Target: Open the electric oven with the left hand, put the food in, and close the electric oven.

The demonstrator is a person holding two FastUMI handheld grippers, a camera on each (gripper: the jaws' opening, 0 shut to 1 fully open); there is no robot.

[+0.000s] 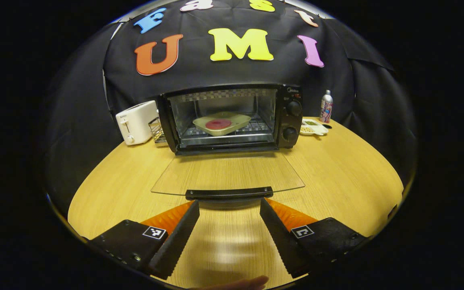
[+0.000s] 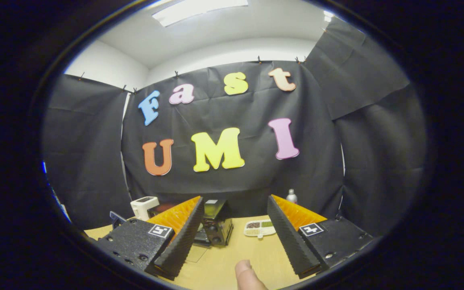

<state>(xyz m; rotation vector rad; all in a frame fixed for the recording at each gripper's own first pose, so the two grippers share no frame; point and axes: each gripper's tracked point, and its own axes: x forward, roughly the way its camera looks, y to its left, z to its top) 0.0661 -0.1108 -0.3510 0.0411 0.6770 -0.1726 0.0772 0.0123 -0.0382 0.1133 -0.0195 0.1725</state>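
- Wood-grain tabletop (image 1: 349, 181), pale and smooth, fills the lower half of the left gripper view; its curved front edge runs along the bottom of the frame, with bare surface at lower left and lower right.
- Left gripper (image 1: 229, 205) sits at bottom centre, jaws spread wide with nothing between them; the ribbed fingers (image 1: 175, 237) point at the door handle (image 1: 229, 193) and stop just short of it.
- A fingertip (image 1: 248, 283) shows at the very bottom edge.
- Glass door (image 1: 228, 173) of the electric oven (image 1: 232, 119) lies folded down flat, transparent, with rounded corners, just above the tabletop at frame centre.
- Inside the open cavity, a pale rectangular dish (image 1: 222, 123) carrying a round red food item (image 1: 218, 124) rests on the wire rack.
- Two round knobs (image 1: 294, 108) stand on the oven's right panel.
- A white toaster (image 1: 135, 122) stands left of the oven; a wire rack (image 1: 157, 131) sits between them.
- Right of the oven lie a divided white snack tray (image 1: 312, 127) and, behind it, an upright metal bottle (image 1: 326, 106).
- In the right gripper view, the right gripper (image 2: 235, 205) is raised and tilted upward, jaws wide apart and empty; a thumb (image 2: 248, 276) shows at bottom centre.
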